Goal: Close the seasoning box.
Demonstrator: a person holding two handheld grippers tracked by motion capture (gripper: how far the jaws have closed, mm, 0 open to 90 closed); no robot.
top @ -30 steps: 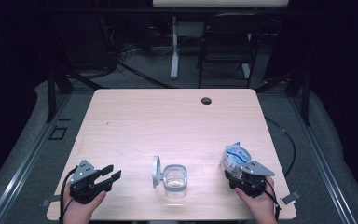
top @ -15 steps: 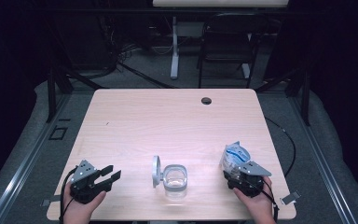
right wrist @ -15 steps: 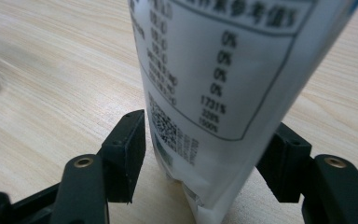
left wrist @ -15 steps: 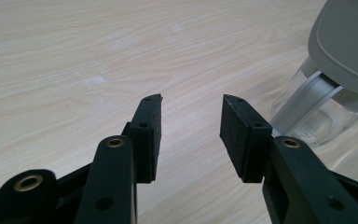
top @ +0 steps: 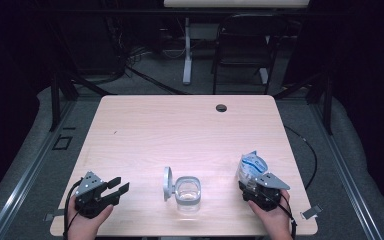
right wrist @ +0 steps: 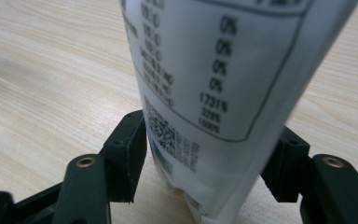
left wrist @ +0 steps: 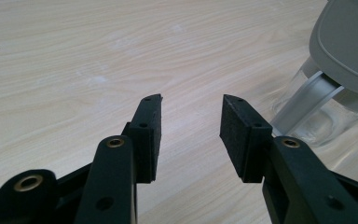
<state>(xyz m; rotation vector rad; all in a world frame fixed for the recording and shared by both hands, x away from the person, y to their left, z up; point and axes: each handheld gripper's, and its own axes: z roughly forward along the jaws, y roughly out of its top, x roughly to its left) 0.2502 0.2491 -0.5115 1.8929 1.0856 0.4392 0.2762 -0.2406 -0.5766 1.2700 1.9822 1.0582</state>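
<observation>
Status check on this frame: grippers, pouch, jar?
Left gripper open, empty. Right gripper shut on pouch. Clear jar between them, lid flipped open. Nothing in the way.

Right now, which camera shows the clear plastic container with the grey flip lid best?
The high view: the whole clear plastic container with the grey flip lid shows, lid upright. The left gripper view catches part of it; the right gripper view, perhaps a sliver at its left edge.

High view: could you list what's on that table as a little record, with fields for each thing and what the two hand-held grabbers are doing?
table: light wood, small dark hole near far edge
jar: clear, open, near the front edge
lid: grey, hinged up on the jar's left side
pouch: white and blue, printed label
right gripper: jaws closed on the pouch
left gripper: jaws open, nothing between them, left of the jar
</observation>
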